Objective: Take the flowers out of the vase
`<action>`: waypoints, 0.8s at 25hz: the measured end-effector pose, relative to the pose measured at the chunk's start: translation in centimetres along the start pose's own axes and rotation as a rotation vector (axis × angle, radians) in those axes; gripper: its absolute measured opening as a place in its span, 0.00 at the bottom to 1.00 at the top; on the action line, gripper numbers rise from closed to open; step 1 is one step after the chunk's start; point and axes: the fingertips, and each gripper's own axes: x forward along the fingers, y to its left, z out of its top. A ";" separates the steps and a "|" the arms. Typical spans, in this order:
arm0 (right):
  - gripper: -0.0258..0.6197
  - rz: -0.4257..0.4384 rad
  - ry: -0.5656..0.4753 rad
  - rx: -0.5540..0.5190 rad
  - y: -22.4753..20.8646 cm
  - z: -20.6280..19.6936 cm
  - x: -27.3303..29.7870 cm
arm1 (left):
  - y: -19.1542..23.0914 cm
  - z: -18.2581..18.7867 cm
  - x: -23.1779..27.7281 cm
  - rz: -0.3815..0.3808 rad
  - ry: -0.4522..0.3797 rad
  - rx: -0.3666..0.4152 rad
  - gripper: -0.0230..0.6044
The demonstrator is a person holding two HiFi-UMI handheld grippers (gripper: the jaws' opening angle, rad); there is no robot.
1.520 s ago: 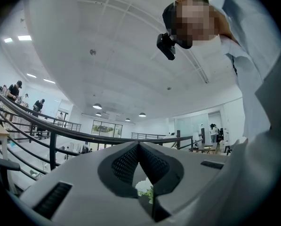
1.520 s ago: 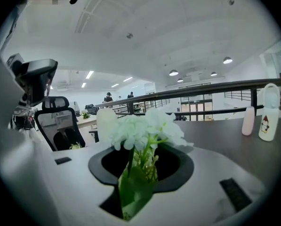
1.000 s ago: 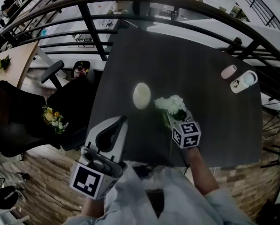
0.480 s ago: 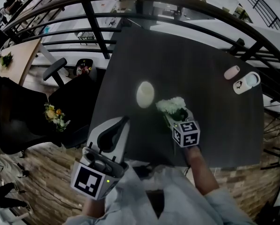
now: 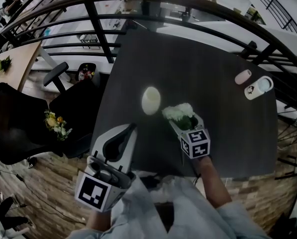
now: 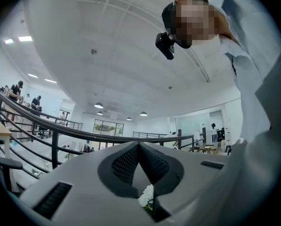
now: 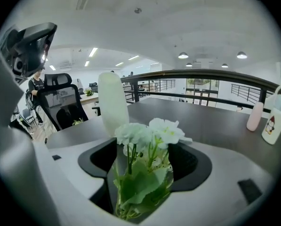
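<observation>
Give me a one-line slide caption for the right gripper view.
White flowers between the jaws of the right hand-held gripper, which have just been opening; white vase behind on the dark table.

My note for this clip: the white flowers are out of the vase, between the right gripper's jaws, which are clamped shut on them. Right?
Not clamped: the right gripper is open; its jaws have just been opening and stand wide apart, not pressing on the flowers between them, as the right gripper view shows. The flowers are out of the vase.
</observation>
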 end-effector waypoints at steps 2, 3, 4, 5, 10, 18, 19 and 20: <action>0.56 -0.004 -0.014 -0.003 -0.1 0.4 -0.4 | -0.3 0.2 0.2 -0.006 -0.011 -0.010 0.03; 0.56 -0.007 -0.021 -0.002 -0.2 0.6 -0.6 | -0.4 0.2 0.3 -0.007 -0.011 -0.008 0.03; 0.56 -0.009 -0.028 -0.002 -0.3 0.8 -0.8 | -0.3 0.2 0.4 -0.005 -0.007 0.001 0.03; 0.56 -0.010 -0.034 -0.002 -0.4 1.0 -0.9 | -0.2 0.1 0.4 -0.002 -0.002 0.013 0.03; 0.57 -0.014 -0.062 -0.013 -0.5 1.9 -1.8 | -0.9 0.5 0.8 -0.019 -0.022 -0.010 0.03; 0.57 0.003 -0.134 0.014 -0.2 4.2 -3.8 | -1.6 0.7 1.2 -0.023 -0.024 0.027 0.03; 0.57 0.007 -0.144 0.019 -0.2 4.5 -4.1 | -1.7 0.8 1.2 -0.024 -0.030 0.029 0.03; 0.57 0.012 -0.155 0.023 0.0 4.8 -4.4 | -1.9 1.0 1.2 -0.027 -0.037 0.028 0.03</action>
